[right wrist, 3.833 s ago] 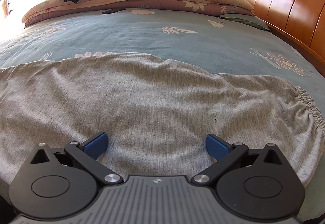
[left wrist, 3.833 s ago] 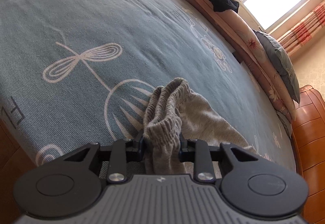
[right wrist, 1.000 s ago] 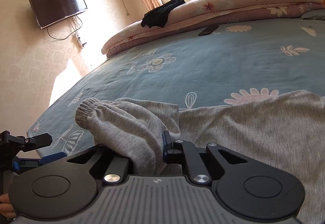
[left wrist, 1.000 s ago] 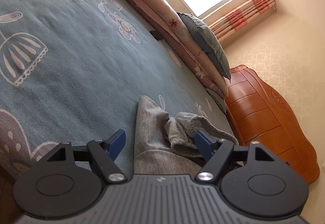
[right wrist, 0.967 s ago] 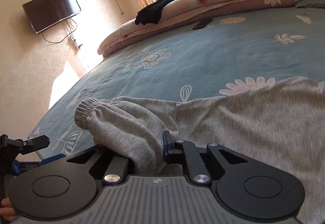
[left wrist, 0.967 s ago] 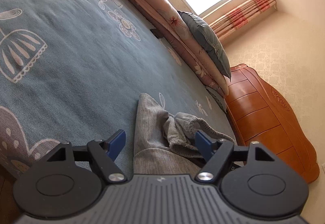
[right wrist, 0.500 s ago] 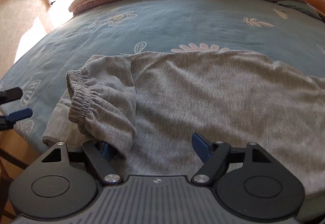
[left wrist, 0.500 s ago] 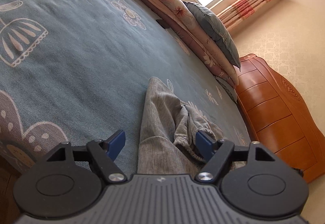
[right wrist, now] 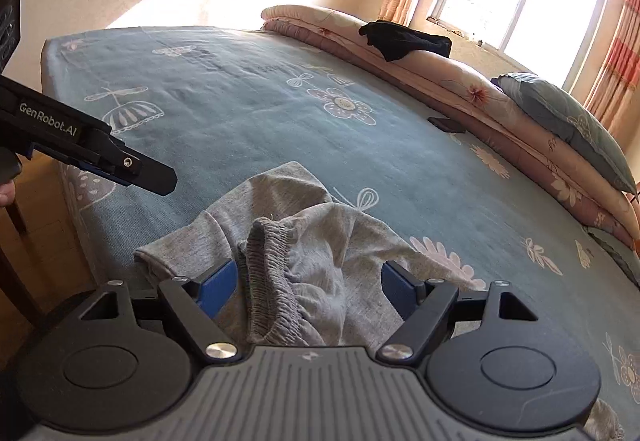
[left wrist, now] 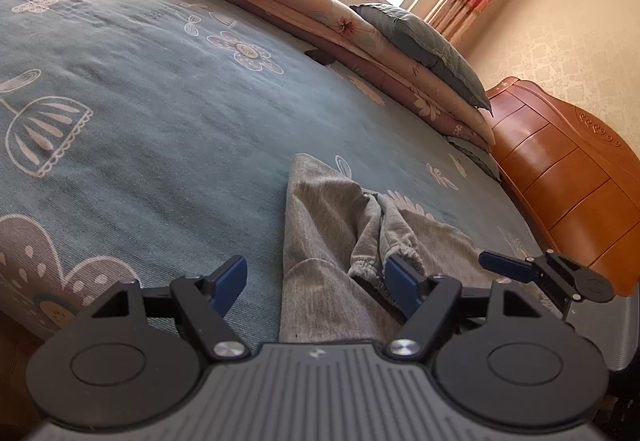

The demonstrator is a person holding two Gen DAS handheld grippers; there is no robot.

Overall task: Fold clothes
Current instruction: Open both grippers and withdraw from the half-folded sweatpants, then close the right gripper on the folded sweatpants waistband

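A: The grey sweatpants [right wrist: 312, 241] lie bunched at lower centre on the bed [right wrist: 240, 113]: soft, light, limp jersey.

B: Take the thick elastic cuff [right wrist: 272, 265]; thin cloth would slip. The right hand-held gripper [right wrist: 308, 287] is spread, pinching nothing, and the left hand-held gripper [left wrist: 316, 279] is spread too.

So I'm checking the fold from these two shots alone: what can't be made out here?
- Grey pants: near end cut off behind the right claw body in the right wrist view, so the full fold is unseen.
- Same pants in the left wrist view: far part hidden behind the left claw.
- Small dark flat object by the folded quilt: too small to identify.
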